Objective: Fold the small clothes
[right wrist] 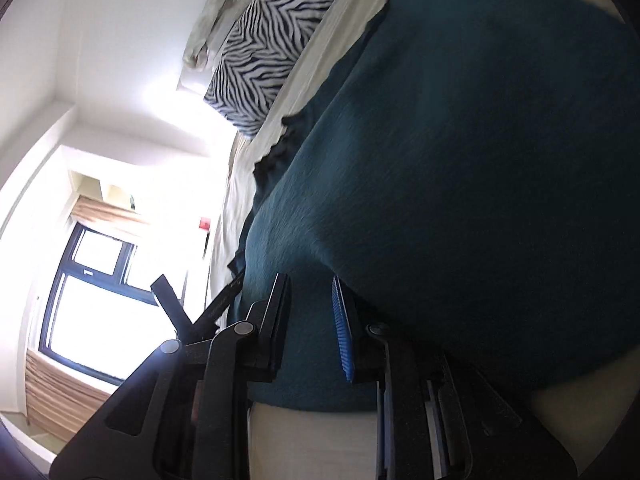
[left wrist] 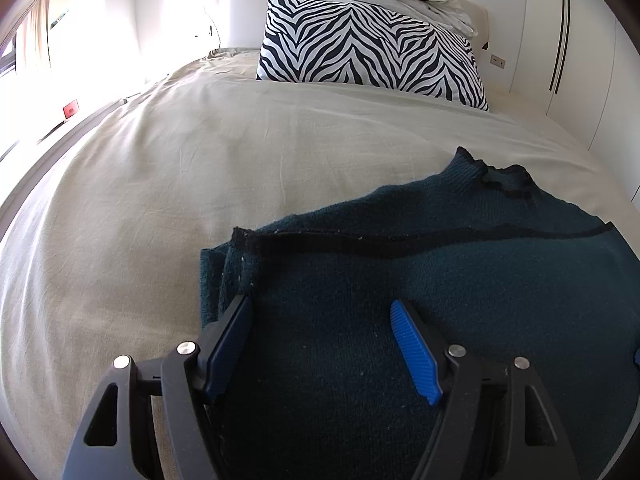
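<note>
Blue ribbed pads line the left claw, which stands released, jaws wide apart, directly over the teal knitted garment; nothing is pinched between them. Just ahead of its left finger lies a folded sleeve with a black cuff. The garment lies spread on the beige bed sheet. Well beyond sits a zebra-print pillow. The right claw, rolled sideways, is clenched narrowly on a fold of the garment, which drapes away above it.
</note>
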`<act>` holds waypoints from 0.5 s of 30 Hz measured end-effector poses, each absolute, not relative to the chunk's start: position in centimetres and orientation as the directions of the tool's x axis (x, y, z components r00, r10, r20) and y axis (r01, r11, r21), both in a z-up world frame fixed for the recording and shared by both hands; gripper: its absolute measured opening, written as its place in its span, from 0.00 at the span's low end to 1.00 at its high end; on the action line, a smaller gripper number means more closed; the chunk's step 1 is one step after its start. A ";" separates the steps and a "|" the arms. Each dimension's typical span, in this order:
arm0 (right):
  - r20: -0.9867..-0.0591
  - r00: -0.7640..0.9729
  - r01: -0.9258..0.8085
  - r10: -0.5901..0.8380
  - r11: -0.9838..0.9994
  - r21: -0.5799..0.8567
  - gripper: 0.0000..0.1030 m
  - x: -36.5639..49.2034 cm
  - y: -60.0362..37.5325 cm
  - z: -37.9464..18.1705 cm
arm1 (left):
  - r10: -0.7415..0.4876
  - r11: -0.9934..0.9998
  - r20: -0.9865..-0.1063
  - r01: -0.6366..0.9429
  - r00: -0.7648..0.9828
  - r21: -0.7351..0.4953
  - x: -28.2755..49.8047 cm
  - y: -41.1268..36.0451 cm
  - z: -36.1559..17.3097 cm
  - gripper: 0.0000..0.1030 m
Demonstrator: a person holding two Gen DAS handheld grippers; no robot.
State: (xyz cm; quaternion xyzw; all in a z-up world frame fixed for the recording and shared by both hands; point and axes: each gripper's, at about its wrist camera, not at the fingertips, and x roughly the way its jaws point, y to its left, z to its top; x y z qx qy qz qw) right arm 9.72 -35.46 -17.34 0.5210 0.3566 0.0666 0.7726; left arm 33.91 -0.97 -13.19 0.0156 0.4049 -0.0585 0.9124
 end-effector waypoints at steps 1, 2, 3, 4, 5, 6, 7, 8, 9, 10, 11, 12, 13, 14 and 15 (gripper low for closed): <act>-0.480 0.764 0.292 0.432 0.432 0.853 0.16 9.1 -37.5 -17.3 | -0.093 0.993 -0.740 0.119 0.666 -0.018 33.9 -1.0 -13.2 0.72; -0.474 0.787 0.307 0.396 0.416 0.856 0.16 7.8 -38.9 -17.4 | -0.094 0.993 -0.740 0.119 0.666 -0.019 33.9 -1.0 -13.2 0.72; -0.470 0.803 0.318 0.366 0.404 0.858 0.16 7.7 -40.4 -17.4 | -0.094 0.993 -0.740 0.118 0.666 -0.020 33.9 -1.0 -13.2 0.72; -0.468 0.813 0.325 0.346 0.397 0.858 0.16 7.0 -41.0 -17.5 | -0.095 0.993 -0.743 0.118 0.663 -0.021 34.0 -1.0 -13.1 0.72; -0.459 0.820 0.321 0.341 0.390 0.863 0.15 6.7 -41.4 -17.7 | -0.099 0.993 -0.749 0.118 0.656 -0.028 34.0 -0.9 -12.9 0.72; -0.456 0.822 0.316 0.342 0.393 0.864 0.15 6.5 -42.2 -18.0 | -0.104 0.993 -0.758 0.113 0.644 -0.040 34.0 -0.7 -12.5 0.72; -0.462 0.821 0.310 0.335 0.418 0.854 0.15 6.5 -42.1 -17.9 | -0.109 0.993 -0.769 0.096 0.630 -0.062 33.7 -0.5 -11.9 0.71; -0.464 0.822 0.301 0.330 0.439 0.847 0.15 6.4 -41.9 -17.9 | -0.118 0.993 -0.773 0.073 0.624 -0.093 33.0 -0.4 -11.2 0.69; -0.455 0.828 0.293 0.327 0.440 0.849 0.15 6.4 -41.8 -18.0 | -0.147 0.988 -0.771 0.064 0.620 -0.137 31.9 -0.6 -10.4 0.69; -0.442 0.835 0.286 0.328 0.427 0.858 0.15 6.3 -42.1 -18.2 | -0.199 0.979 -0.763 0.083 0.615 -0.188 30.6 -1.3 -9.6 0.69; -0.425 0.842 0.276 0.332 0.411 0.869 0.15 6.0 -42.2 -18.3 | -0.249 0.967 -0.753 0.112 0.609 -0.229 29.2 -2.4 -8.9 0.68; -0.410 0.848 0.265 0.334 0.403 0.876 0.15 5.6 -41.6 -18.3 | -0.292 0.955 -0.742 0.145 0.603 -0.258 27.6 -3.8 -8.4 0.69; -0.403 0.852 0.256 0.334 0.404 0.878 0.15 5.6 -41.6 -18.4 | -0.339 0.940 -0.733 0.190 0.590 -0.282 25.9 -5.6 -8.2 0.69; -0.403 0.852 0.251 0.333 0.415 0.874 0.15 5.9 -41.1 -18.3 | -0.387 0.922 -0.729 0.240 0.565 -0.303 24.3 -7.5 -8.3 0.69; -0.406 0.851 0.249 0.333 0.426 0.870 0.15 5.8 -41.1 -18.2 | -0.425 0.905 -0.729 0.280 0.536 -0.322 23.1 -9.2 -8.7 0.69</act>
